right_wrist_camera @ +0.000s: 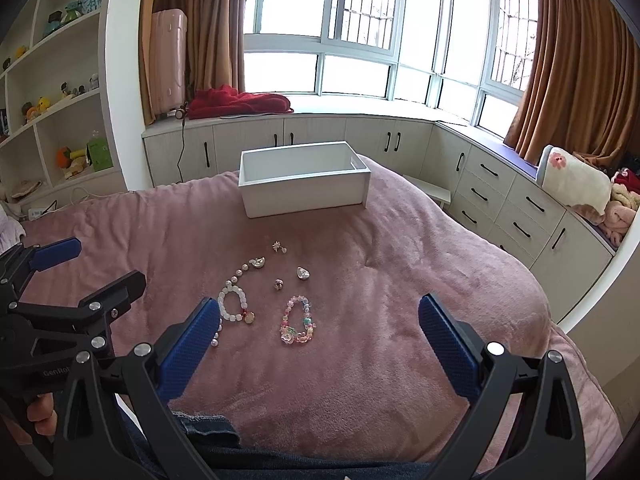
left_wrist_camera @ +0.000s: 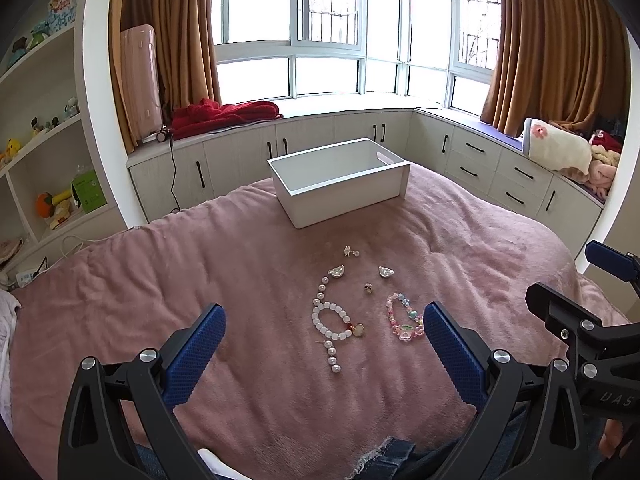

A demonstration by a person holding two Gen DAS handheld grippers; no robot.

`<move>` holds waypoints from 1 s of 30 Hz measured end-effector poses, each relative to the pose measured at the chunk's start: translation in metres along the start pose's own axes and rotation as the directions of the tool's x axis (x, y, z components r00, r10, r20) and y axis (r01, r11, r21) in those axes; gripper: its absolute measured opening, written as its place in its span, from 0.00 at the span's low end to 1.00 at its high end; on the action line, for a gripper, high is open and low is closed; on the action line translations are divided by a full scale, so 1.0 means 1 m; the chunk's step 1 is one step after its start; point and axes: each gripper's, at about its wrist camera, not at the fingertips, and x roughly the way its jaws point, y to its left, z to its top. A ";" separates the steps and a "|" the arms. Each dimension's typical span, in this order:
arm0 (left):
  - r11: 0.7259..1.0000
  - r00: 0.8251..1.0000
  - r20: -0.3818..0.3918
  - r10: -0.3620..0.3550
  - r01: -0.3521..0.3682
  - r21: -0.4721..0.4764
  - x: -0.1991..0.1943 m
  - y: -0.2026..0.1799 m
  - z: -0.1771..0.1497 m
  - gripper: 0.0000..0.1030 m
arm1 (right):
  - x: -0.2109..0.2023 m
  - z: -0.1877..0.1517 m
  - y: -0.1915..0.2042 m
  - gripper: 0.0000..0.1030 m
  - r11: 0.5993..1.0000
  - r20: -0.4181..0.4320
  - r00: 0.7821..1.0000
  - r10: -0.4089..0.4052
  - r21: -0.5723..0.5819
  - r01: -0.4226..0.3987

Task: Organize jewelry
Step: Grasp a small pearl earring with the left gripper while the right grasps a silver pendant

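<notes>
Left wrist: two bracelets (left_wrist_camera: 333, 321), one box (left_wrist_camera: 340, 184).

We see a pink blanket (left_wrist_camera: 160, 280) over the bed, brown curtains (left_wrist_camera: 172, 40) by the bay window (left_wrist_camera: 288, 20), a pink suitcase (left_wrist_camera: 140, 80) w/ a red blanket (left_wrist_camera: 228, 114) beside it, shelves (left_wrist_camera: 36, 128) w/ toys at left, cabinets (left_wrist_camera: 492, 168) under the window seat

Bright window (left_wrist_camera: 296, 20) backlight, overexposed; fisheye-warped edges.

Each black hand-held gripper (left_wrist_camera: 324, 320) has blue textured pads (left_wrist_camera: 196, 356) and silver screws.
</notes>
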 end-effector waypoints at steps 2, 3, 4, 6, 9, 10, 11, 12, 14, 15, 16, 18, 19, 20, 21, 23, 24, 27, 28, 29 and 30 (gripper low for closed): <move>1.000 1.000 -0.006 0.002 -0.002 -0.001 0.003 0.002 0.005 0.97 | 0.003 0.001 -0.001 0.96 1.000 -0.003 1.000 -0.003 0.003 0.003; 1.000 1.000 -0.007 0.003 -0.003 -0.002 0.004 0.003 0.006 0.97 | 0.005 0.002 -0.002 0.96 1.000 -0.004 1.000 -0.002 0.008 0.003; 1.000 1.000 -0.006 0.005 -0.005 -0.004 0.006 0.004 0.008 0.97 | 0.007 0.003 -0.003 0.96 1.000 -0.004 1.000 -0.001 0.012 0.001; 1.000 1.000 -0.004 0.005 -0.005 -0.008 0.009 0.006 0.013 0.97 | 0.011 0.006 -0.005 0.96 1.000 -0.004 1.000 -0.002 0.019 0.002; 1.000 1.000 -0.014 0.016 -0.016 -0.005 0.018 0.006 0.024 0.97 | 0.016 0.012 -0.008 0.96 1.000 -0.003 1.000 -0.003 0.021 0.003; 1.000 1.000 -0.019 0.019 -0.019 -0.004 0.020 0.007 0.026 0.97 | 0.018 0.014 -0.009 0.96 1.000 0.000 1.000 -0.005 0.021 0.005; 1.000 0.999 -0.027 0.021 -0.021 -0.005 0.024 0.007 0.030 0.97 | 0.021 0.017 -0.009 0.96 1.000 -0.001 1.000 -0.006 0.020 0.006; 1.000 0.999 -0.035 0.021 -0.021 -0.006 0.028 0.007 0.033 0.97 | 0.024 0.020 -0.010 0.96 1.000 -0.002 1.000 -0.005 0.019 0.006; 1.000 0.998 -0.052 0.021 -0.022 -0.008 0.037 0.010 0.038 0.97 | 0.031 0.025 -0.012 0.96 1.000 -0.010 1.000 -0.005 0.021 0.005; 1.000 0.998 -0.062 0.021 -0.022 -0.011 0.041 0.012 0.041 0.97 | 0.036 0.028 -0.013 0.96 1.000 -0.017 1.000 0.000 0.022 0.000; 1.000 0.997 -0.072 0.017 -0.018 -0.012 0.046 0.013 0.043 0.97 | 0.041 0.032 -0.014 0.96 1.000 -0.019 1.000 0.005 0.025 -0.005; 1.000 0.996 -0.093 0.011 -0.012 -0.003 0.057 0.015 0.047 0.97 | 0.052 0.038 -0.016 0.96 1.000 -0.029 1.000 0.007 0.023 -0.006; 1.000 0.995 -0.102 0.017 -0.017 0.004 0.063 0.016 0.050 0.97 | 0.059 0.041 -0.016 0.96 1.000 -0.033 0.999 0.007 0.019 -0.006; 1.000 0.994 -0.110 0.025 -0.023 0.012 0.070 0.017 0.053 0.97 | 0.066 0.044 -0.017 0.96 1.000 -0.037 0.999 0.003 0.017 -0.002; 0.999 0.993 -0.118 0.030 -0.028 0.020 0.077 0.018 0.055 0.97 | 0.074 0.047 -0.017 0.96 1.000 -0.044 0.999 0.002 0.012 -0.002; 0.999 0.989 -0.144 0.043 -0.038 0.033 0.091 0.021 0.059 0.97 | 0.091 0.053 -0.018 0.96 1.000 -0.061 0.998 0.008 0.004 -0.008; 0.999 0.987 -0.156 0.043 -0.038 0.037 0.099 0.023 0.062 0.97 | 0.100 0.056 -0.018 0.96 1.000 -0.069 0.998 0.013 0.000 -0.013; 0.999 0.980 -0.193 0.044 -0.037 0.039 0.124 0.029 0.067 0.97 | 0.127 0.064 -0.019 0.95 0.999 -0.096 0.995 0.036 -0.004 -0.036; 0.999 0.977 -0.208 0.040 -0.032 0.039 0.134 0.031 0.068 0.97 | 0.136 0.066 -0.020 0.95 0.999 -0.106 0.994 0.042 -0.001 -0.043; 0.999 0.975 -0.221 0.038 -0.029 0.041 0.141 0.032 0.068 0.97 | 0.146 0.069 -0.021 0.95 0.999 -0.118 0.992 0.049 0.004 -0.049; 0.999 0.972 -0.233 0.032 -0.023 0.044 0.149 0.033 0.068 0.97 | 0.155 0.071 -0.021 0.95 0.998 -0.126 0.990 0.059 0.009 -0.058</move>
